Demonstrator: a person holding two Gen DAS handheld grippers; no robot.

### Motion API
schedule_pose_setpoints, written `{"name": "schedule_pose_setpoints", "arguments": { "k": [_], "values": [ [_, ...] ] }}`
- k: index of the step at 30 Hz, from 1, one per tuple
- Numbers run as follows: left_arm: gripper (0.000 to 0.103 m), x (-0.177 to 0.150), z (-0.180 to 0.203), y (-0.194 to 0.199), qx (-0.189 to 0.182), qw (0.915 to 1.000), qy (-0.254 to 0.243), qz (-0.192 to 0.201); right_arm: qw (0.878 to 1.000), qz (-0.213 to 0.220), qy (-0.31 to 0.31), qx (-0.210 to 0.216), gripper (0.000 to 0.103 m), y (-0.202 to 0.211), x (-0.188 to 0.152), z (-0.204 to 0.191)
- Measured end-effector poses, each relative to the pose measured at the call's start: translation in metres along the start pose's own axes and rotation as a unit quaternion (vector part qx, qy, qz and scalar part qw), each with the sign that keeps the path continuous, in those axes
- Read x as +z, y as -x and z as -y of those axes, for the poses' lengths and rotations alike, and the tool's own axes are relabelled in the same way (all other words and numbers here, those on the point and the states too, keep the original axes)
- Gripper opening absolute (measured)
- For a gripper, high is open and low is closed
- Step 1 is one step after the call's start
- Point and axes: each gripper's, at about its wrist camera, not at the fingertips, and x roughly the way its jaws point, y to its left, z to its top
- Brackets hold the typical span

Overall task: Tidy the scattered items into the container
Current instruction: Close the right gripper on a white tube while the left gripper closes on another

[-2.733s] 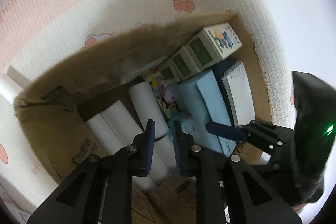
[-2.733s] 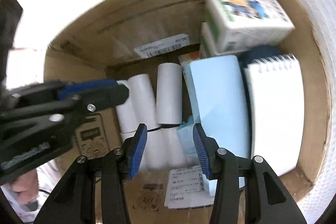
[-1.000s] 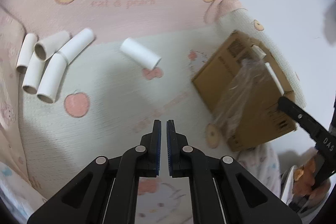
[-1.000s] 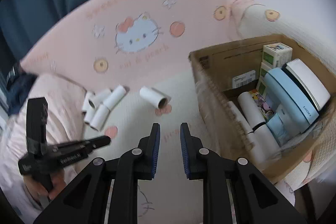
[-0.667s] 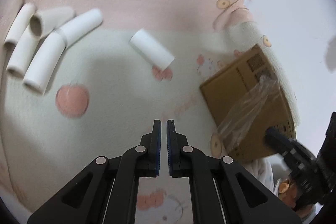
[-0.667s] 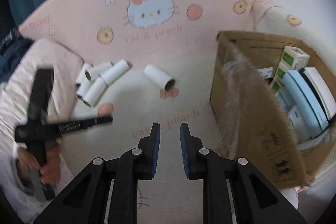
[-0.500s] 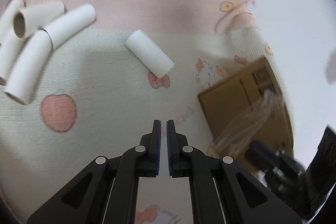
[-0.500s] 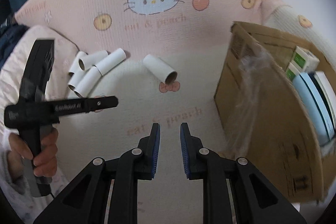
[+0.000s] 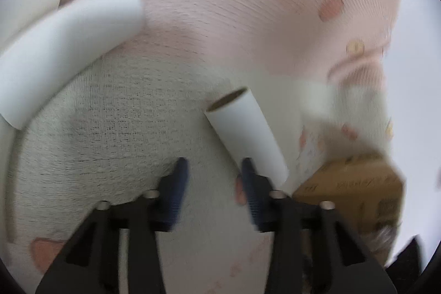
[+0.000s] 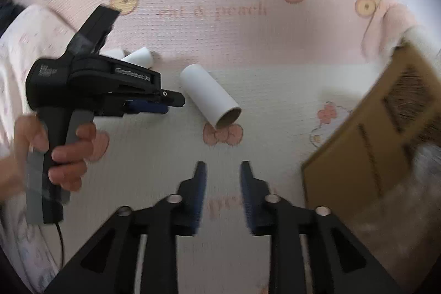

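A single white cardboard roll lies on the Hello Kitty blanket, just ahead and right of my open left gripper; its near end is by my right finger. In the right wrist view the same roll lies beyond my open, empty right gripper. The left gripper shows there too, low beside the roll's left. The brown cardboard box stands at the right and also shows in the left wrist view.
More white rolls lie at the upper left, partly hidden behind the left gripper's body in the right wrist view. The blanket covers the whole surface. Clear tape hangs on the box's side.
Both grippers left the box and swung over the blanket. Both jaws have opened. The left gripper dropped close to the single roll, and the right gripper moved nearer to it.
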Motion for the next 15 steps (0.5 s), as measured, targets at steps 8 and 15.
{"name": "schedule_pose_setpoints", "arguments": {
  "k": [8,15],
  "values": [
    [0.066,0.013,-0.008,-0.007,-0.050,0.9974,0.046,0.024,1.000,0.018,-0.008,-0.002,0.062,-0.039,0.032,0.009],
    [0.066,0.007,0.004,-0.024,-0.089,0.9950,0.045,-0.003,1.000,0.008,-0.008,0.014,0.062,-0.066,0.050,0.014]
  ]
}}
